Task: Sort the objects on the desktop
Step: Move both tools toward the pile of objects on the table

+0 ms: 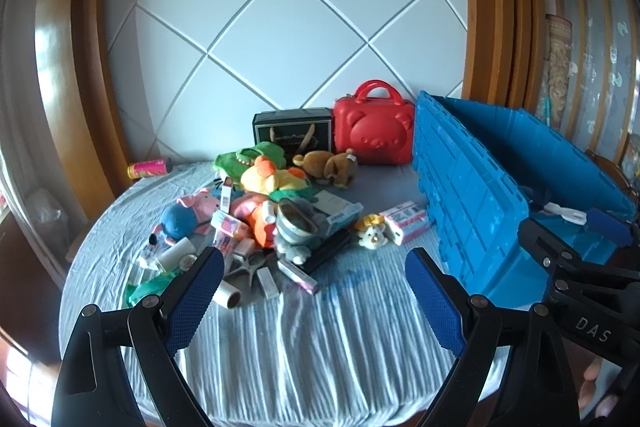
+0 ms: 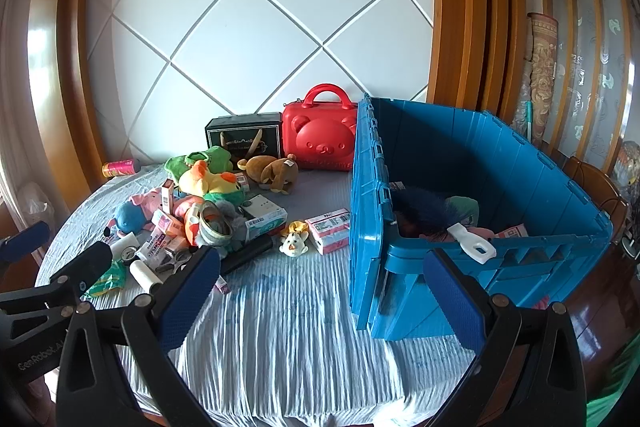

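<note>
A big blue ribbed plastic crate (image 2: 472, 187) stands ahead and right of the right claw (image 2: 320, 291), already holding a few items. Ahead and left of both claws, a heap of soft toys and small boxes (image 1: 260, 211) lies on the wrinkled pale cloth (image 1: 320, 327). The left claw (image 1: 314, 291) and the right one both gape, holding nothing.

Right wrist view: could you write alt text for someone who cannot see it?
An open, empty right gripper hovers over a table covered in pale blue cloth, facing a heap of plush toys and small boxes on the left. A blue plastic crate on the right already holds some items; a red bear-face case stands behind.
</note>
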### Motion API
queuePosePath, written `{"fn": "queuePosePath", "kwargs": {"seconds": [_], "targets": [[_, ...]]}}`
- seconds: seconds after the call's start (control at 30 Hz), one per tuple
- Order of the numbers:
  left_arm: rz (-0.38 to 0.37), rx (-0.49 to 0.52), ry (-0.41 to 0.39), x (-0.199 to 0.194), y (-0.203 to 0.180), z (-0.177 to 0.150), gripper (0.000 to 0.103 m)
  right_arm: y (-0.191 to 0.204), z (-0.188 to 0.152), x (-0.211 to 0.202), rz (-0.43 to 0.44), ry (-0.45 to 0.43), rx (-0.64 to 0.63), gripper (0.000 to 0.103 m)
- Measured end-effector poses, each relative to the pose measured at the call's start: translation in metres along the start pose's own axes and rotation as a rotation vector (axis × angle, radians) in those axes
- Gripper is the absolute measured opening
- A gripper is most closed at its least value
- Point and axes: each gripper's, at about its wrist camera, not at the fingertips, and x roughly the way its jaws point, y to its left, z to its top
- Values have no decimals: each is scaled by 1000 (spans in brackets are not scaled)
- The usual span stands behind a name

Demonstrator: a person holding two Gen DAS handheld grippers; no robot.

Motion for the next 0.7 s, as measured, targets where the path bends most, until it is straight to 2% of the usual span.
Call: {"fn": "queuePosePath", "kwargs": {"seconds": [0.2, 0.3, 0.7], "targets": [[-8, -1, 1, -3, 6, -6, 93, -1, 0, -1, -3, 1, -3, 103], [3, 11, 38, 3, 1, 1, 93, -1, -1, 0, -4, 0, -4, 103], [-5, -4, 39, 3, 0, 0, 93, 3, -1, -2, -6, -2, -8, 103]]}}
